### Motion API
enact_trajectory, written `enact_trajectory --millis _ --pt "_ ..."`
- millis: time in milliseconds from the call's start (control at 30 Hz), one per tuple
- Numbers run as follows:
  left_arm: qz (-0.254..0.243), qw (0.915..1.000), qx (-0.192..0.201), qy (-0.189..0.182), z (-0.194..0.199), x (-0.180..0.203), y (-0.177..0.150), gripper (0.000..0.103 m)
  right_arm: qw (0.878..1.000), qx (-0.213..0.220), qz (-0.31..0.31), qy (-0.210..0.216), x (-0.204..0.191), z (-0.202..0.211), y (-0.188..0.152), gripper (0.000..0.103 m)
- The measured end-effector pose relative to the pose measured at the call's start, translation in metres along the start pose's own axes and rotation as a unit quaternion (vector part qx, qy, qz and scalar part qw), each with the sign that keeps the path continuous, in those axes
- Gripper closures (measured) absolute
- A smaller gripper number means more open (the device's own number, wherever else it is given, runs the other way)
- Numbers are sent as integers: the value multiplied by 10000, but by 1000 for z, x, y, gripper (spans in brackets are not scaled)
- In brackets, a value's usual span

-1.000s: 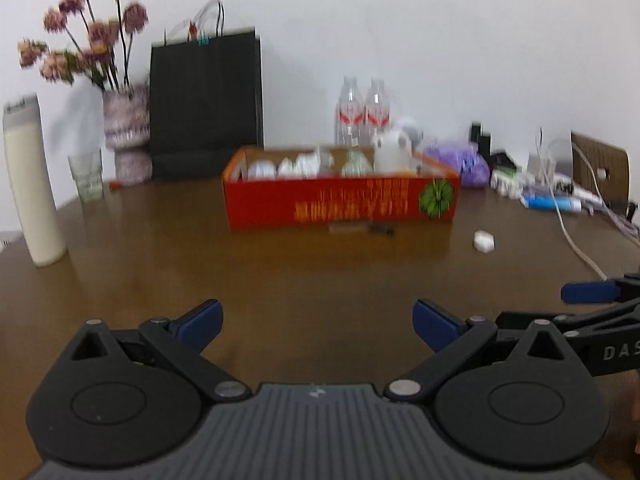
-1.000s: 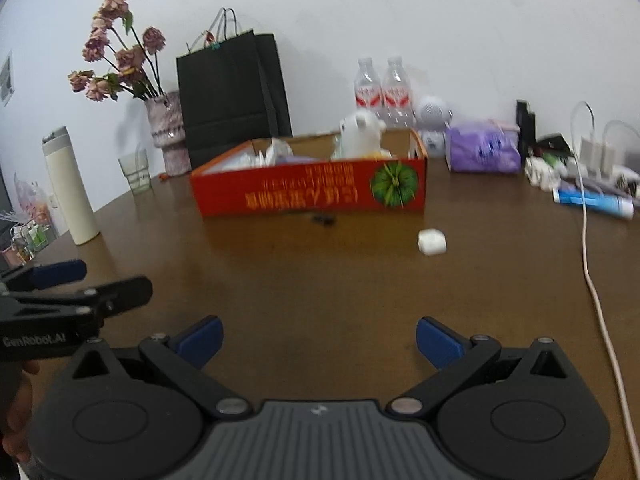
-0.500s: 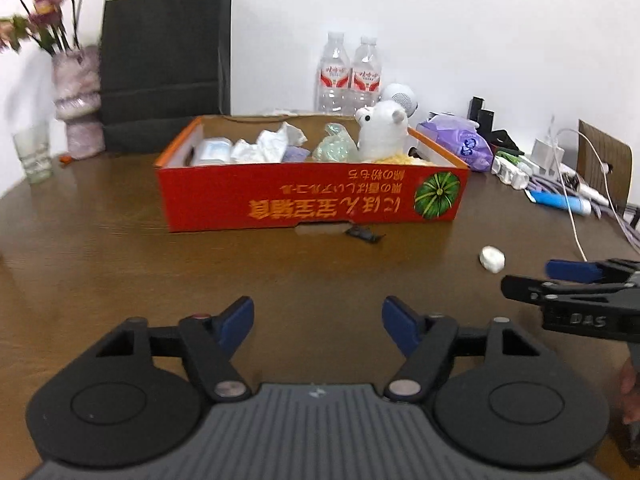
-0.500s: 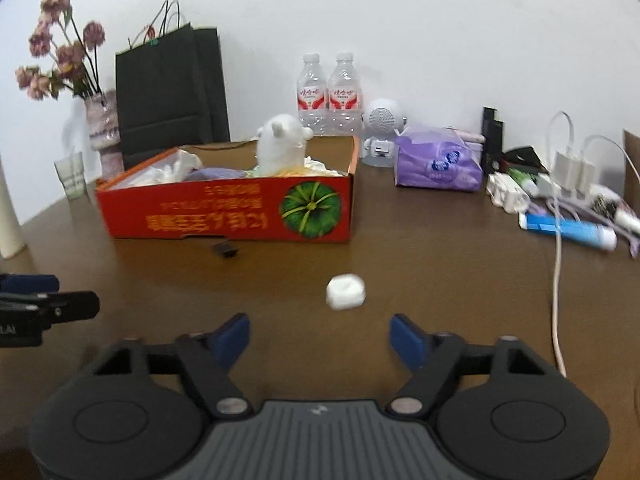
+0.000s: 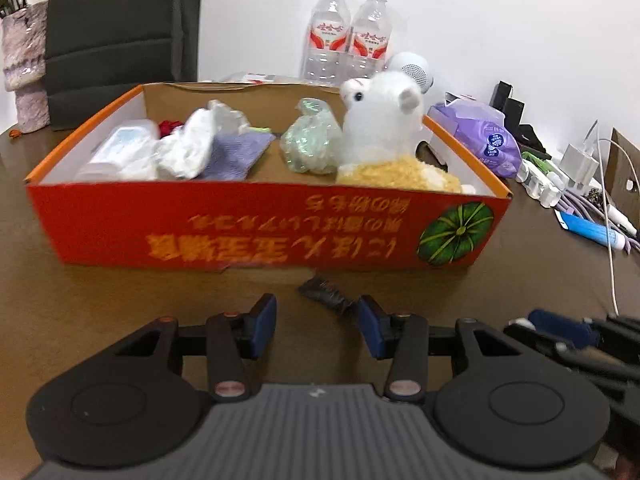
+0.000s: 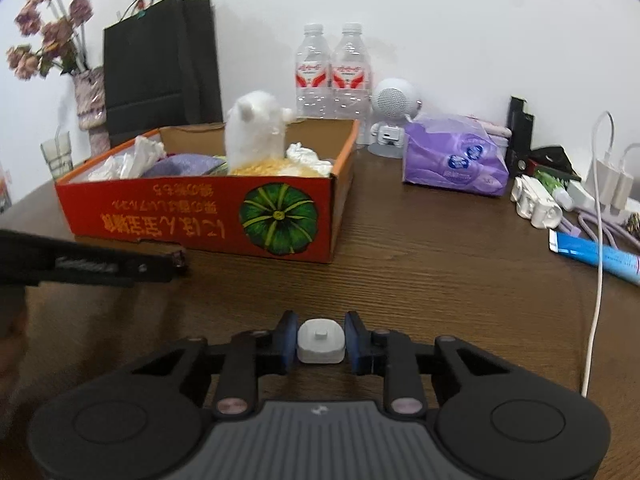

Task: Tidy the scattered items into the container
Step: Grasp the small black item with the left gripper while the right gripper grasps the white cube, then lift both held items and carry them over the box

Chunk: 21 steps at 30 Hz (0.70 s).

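Observation:
The red cardboard box point(image 5: 248, 236) stands ahead on the brown table, holding a white plush toy point(image 5: 380, 120), crumpled wrappers and cloth. A small black piece point(image 5: 326, 294) lies on the table just in front of the box. My left gripper point(image 5: 316, 330) is right behind it, its jaws closing and still apart, and the piece lies by the right fingertip point(image 5: 368, 320), not between the pads. In the right wrist view my right gripper point(image 6: 320, 338) is closing on a small white block point(image 6: 320, 342) on the table, with both pads against its sides.
Behind the box are two water bottles point(image 6: 332, 76), a black paper bag point(image 6: 160, 68), a vase of flowers point(image 6: 90, 104) and a glass point(image 6: 56, 156). To the right lie a purple tissue pack point(image 6: 452, 156), chargers, a white cable point(image 6: 596, 280) and a blue tube point(image 6: 592, 256).
Both grippers moved forward toward the box and their jaws narrowed. The white block, earlier ahead of the right gripper, now sits between its pads. The black piece is now at the left fingertips.

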State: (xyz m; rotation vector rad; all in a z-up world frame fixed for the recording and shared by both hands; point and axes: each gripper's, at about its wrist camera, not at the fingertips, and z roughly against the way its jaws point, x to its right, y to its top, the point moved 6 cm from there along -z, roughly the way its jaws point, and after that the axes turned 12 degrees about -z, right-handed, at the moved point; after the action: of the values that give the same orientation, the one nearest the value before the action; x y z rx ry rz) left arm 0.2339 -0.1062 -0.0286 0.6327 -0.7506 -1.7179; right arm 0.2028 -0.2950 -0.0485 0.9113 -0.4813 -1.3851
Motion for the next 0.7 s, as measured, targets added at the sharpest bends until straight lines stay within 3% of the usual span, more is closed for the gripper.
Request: enact_trajectory --millis 100,167,200,233,533,700 --pt "-164 9998 30 141 -7 11 5 57 9998 -13 -170 123 4 0 0 78" --pt "-216 9995 39 247 -10 15 6 62 9998 -3 -184 97 5 1 0 78" --pt "-238 9992 45 322 -10 15 6 80 9998 -11 -166 85 5 1 0 78" --pt "-273 9988 47 409 -10 15 5 90 9999 -15 -137 82 3 1 -1 78" --pt "-435 9989 110 133 24 20 -21 93 9999 -9 62 127 -6 5 -4 76" --pt "-592 9973 339 257 63 20 -44 93 9998 78 199 53 -11 8 -5 64"
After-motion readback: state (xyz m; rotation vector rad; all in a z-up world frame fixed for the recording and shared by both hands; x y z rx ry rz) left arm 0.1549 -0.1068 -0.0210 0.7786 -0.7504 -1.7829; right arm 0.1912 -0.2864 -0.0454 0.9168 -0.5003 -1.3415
